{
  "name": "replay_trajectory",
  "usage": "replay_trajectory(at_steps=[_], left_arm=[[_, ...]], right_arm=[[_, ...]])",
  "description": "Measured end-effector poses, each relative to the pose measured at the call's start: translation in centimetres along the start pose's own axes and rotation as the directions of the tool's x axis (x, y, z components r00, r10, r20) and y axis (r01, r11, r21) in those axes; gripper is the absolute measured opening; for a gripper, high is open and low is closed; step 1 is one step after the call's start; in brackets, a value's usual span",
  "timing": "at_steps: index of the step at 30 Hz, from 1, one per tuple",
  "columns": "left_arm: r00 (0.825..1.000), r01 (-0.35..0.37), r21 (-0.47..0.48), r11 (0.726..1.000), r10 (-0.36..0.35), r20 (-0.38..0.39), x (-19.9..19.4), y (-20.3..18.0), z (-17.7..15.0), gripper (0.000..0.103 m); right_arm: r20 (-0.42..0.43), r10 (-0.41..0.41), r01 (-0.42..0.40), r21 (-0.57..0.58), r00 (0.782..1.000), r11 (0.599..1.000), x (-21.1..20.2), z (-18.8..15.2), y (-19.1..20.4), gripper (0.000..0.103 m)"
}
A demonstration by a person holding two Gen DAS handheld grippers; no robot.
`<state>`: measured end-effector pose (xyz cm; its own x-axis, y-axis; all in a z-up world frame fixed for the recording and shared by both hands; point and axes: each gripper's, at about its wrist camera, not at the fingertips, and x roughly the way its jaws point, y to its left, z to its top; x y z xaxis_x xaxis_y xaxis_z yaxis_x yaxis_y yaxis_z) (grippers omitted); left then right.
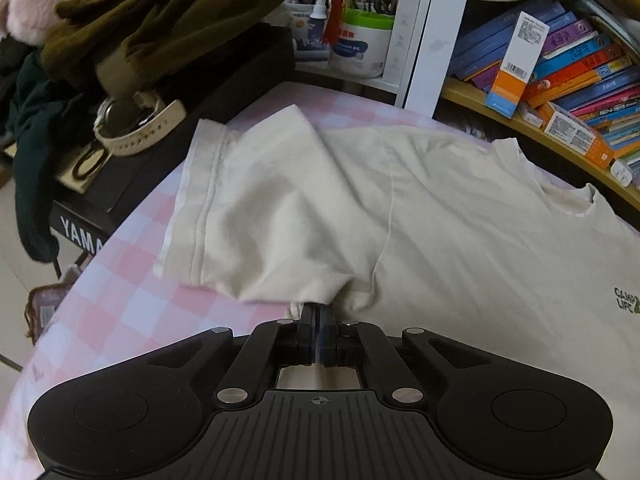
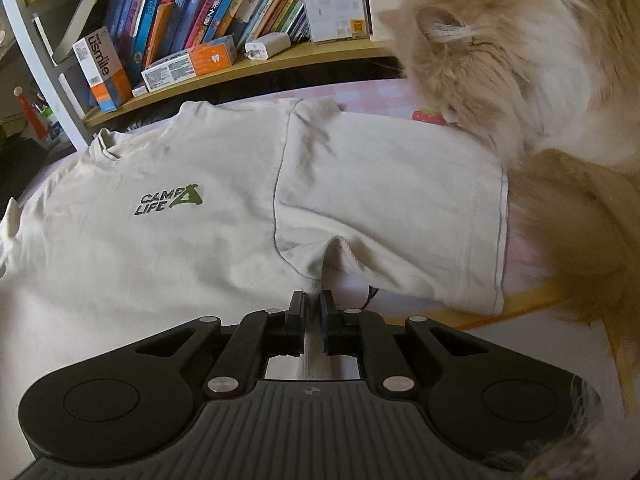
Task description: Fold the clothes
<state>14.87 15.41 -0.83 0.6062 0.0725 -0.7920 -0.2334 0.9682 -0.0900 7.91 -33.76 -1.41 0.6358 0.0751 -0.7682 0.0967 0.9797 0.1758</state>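
A cream T-shirt [image 1: 460, 220] lies flat, front up, on a pink-and-white checked sheet [image 1: 120, 300]. In the left wrist view one short sleeve [image 1: 240, 200] spreads to the left. My left gripper [image 1: 318, 308] is shut at that sleeve's armpit, and the cloth puckers into its tips. In the right wrist view the T-shirt [image 2: 160, 260] shows a green "CAMP LIFE" print [image 2: 170, 200]. The other sleeve [image 2: 400, 200] points right. There my right gripper [image 2: 314, 298] is shut on the armpit fold, with cloth between its fingers.
A fluffy ginger cat [image 2: 500, 60] sits at the right, its head on the far edge of the sleeve and its fur against the hem. A bookshelf [image 2: 240, 8] runs behind the sheet. An olive clothes pile [image 1: 160, 20], a watch [image 1: 136, 128] and a keyboard [image 1: 80, 236] stand at the left.
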Motion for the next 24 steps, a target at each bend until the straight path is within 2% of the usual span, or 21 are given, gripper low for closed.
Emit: replay_trajectory(at_steps=[4, 8, 10, 14, 15, 16, 17, 19, 20, 21, 22, 23, 24], left_arm=[[1.000, -0.027, 0.050, 0.998, 0.027, -0.002, 0.5, -1.0, 0.3, 0.000], [1.000, -0.014, 0.055, 0.998, 0.014, 0.009, 0.0, -0.6, -0.6, 0.000], [1.000, -0.012, 0.051, 0.999, 0.012, 0.005, -0.1, -0.4, -0.7, 0.005], [1.000, -0.015, 0.064, 0.998, 0.016, -0.006, -0.6, -0.4, -1.0, 0.007], [1.000, -0.012, 0.072, 0.997, 0.013, -0.008, -0.8, -0.4, -1.2, 0.011], [1.000, -0.006, 0.079, 0.997, 0.006, -0.004, -1.2, -0.4, -1.4, 0.017], [1.000, 0.002, 0.084, 0.996, -0.003, 0.009, -1.7, -0.3, -1.7, 0.020], [0.999, 0.024, 0.088, 0.996, -0.027, 0.036, -2.8, -0.2, -2.3, 0.039], [0.998, 0.031, 0.085, 0.996, -0.036, 0.050, -3.4, 0.0, -2.6, 0.044], [0.997, 0.037, 0.081, 0.996, -0.043, 0.063, -4.0, 0.2, -2.9, 0.053], [0.996, 0.041, 0.074, 0.996, -0.047, 0.077, -4.6, 0.5, -3.3, 0.062], [0.995, 0.046, 0.061, 0.997, -0.051, 0.086, -5.0, 0.9, -3.6, 0.065], [0.994, 0.051, 0.047, 0.998, -0.055, 0.093, -5.3, 1.4, -3.9, 0.069]], right_arm=[[0.007, -0.015, 0.015, -0.013, 1.000, 1.000, 0.6, 0.6, 0.4, 0.007], [0.009, -0.013, 0.013, -0.028, 1.000, 1.000, 0.4, 0.1, 0.6, 0.007], [0.008, -0.007, 0.007, -0.027, 1.000, 1.000, 0.2, -0.1, 0.4, 0.007], [0.006, -0.011, 0.011, -0.021, 1.000, 1.000, 0.0, -0.3, 0.6, 0.007], [0.007, -0.015, 0.015, -0.022, 1.000, 1.000, 0.0, -0.3, 0.7, 0.008], [0.013, -0.019, 0.020, -0.022, 1.000, 1.000, -0.2, -0.4, 0.8, 0.014], [0.023, -0.024, 0.024, -0.022, 0.999, 0.999, -0.5, -0.6, 0.9, 0.027], [0.043, -0.033, 0.034, -0.022, 0.999, 0.999, -1.1, -0.8, 1.1, 0.046], [0.058, -0.033, 0.035, -0.023, 0.998, 0.999, -1.5, -0.9, 1.2, 0.053], [0.074, -0.034, 0.036, -0.025, 0.997, 0.999, -2.0, -1.1, 1.4, 0.058], [0.088, -0.041, 0.044, -0.026, 0.995, 0.999, -2.6, -1.4, 1.7, 0.072], [0.103, -0.051, 0.054, -0.027, 0.993, 0.998, -3.1, -1.6, 2.0, 0.082], [0.118, -0.061, 0.065, -0.027, 0.991, 0.998, -3.6, -1.9, 2.4, 0.085]])
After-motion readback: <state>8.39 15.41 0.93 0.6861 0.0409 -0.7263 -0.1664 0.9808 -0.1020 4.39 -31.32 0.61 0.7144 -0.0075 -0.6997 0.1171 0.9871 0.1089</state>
